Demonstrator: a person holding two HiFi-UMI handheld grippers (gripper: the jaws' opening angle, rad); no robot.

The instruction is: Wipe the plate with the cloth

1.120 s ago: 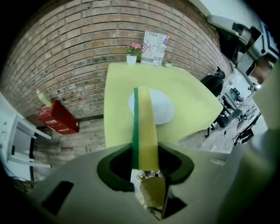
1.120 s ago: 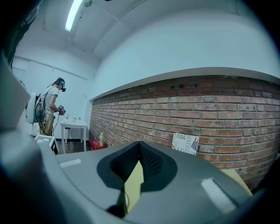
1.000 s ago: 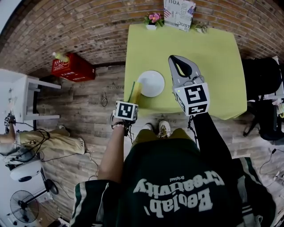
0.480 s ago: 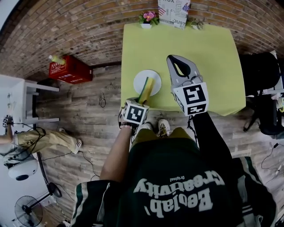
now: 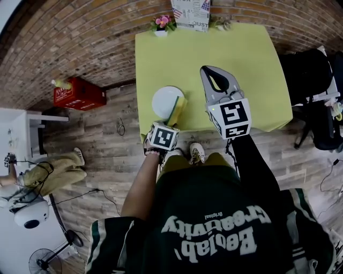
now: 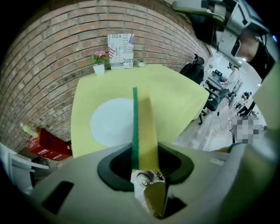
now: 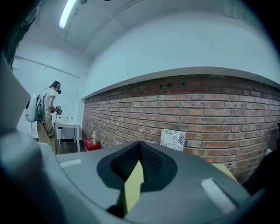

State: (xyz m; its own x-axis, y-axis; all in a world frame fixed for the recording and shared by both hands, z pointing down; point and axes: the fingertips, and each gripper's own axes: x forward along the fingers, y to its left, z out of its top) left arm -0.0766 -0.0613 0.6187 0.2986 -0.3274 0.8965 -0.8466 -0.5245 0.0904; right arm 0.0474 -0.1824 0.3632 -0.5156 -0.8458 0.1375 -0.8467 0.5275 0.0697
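Note:
A white plate [image 5: 165, 100] lies near the front left corner of the yellow-green table [image 5: 236, 48]. My left gripper [image 5: 172, 122] is shut on a yellow cloth with a green edge [image 5: 177, 110], which reaches over the plate's right rim. In the left gripper view the cloth [image 6: 144, 127] stands on edge between the jaws, with the plate [image 6: 109, 120] behind it to the left. My right gripper [image 5: 207, 70] hangs over the table to the right of the plate. It is shut and holds nothing, and in the right gripper view its jaws meet at the tip.
A flower pot [image 5: 162, 23] and a printed card [image 5: 191, 12] stand at the table's far edge against the brick wall. A red crate [image 5: 75, 92] sits on the floor at the left, a black chair [image 5: 306, 69] at the right. Another person [image 5: 37, 176] stands far left.
My left gripper has carried the cloth rightward, from the plate's left side across it to its right rim. The right gripper has stayed where it was.

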